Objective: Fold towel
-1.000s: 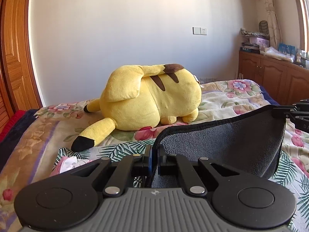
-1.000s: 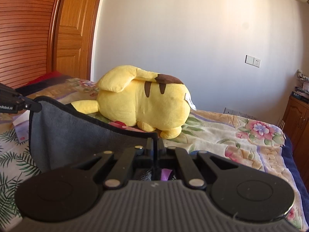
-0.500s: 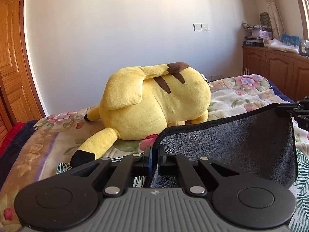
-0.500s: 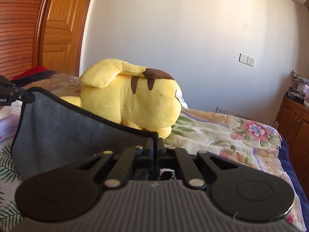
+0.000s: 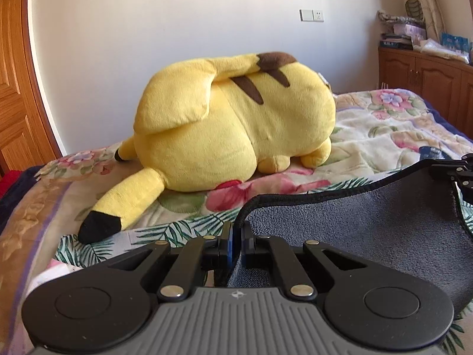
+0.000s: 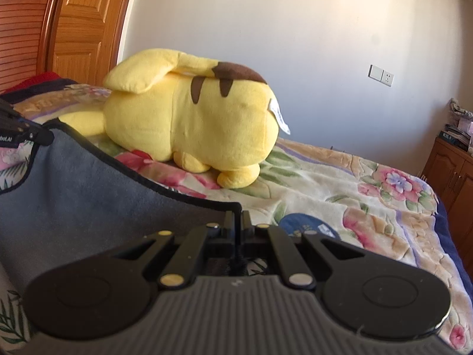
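White letters "bot.AI" show on the left gripper (image 6: 17, 131); other print is unreadable.

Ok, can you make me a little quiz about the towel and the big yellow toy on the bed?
1. True or false: both the left gripper and the right gripper are pinching the grey towel.
2. Pick one. The yellow plush toy is: A) lying on the flowery bedspread, B) wrapped in the towel, C) sitting on the wooden cabinet.
3. Fill in: the towel's edge hangs stretched between the two ____.

Key
1. True: each one is shut on a corner of the towel's top edge.
2. A: it lies beyond the towel, not touching it.
3. grippers
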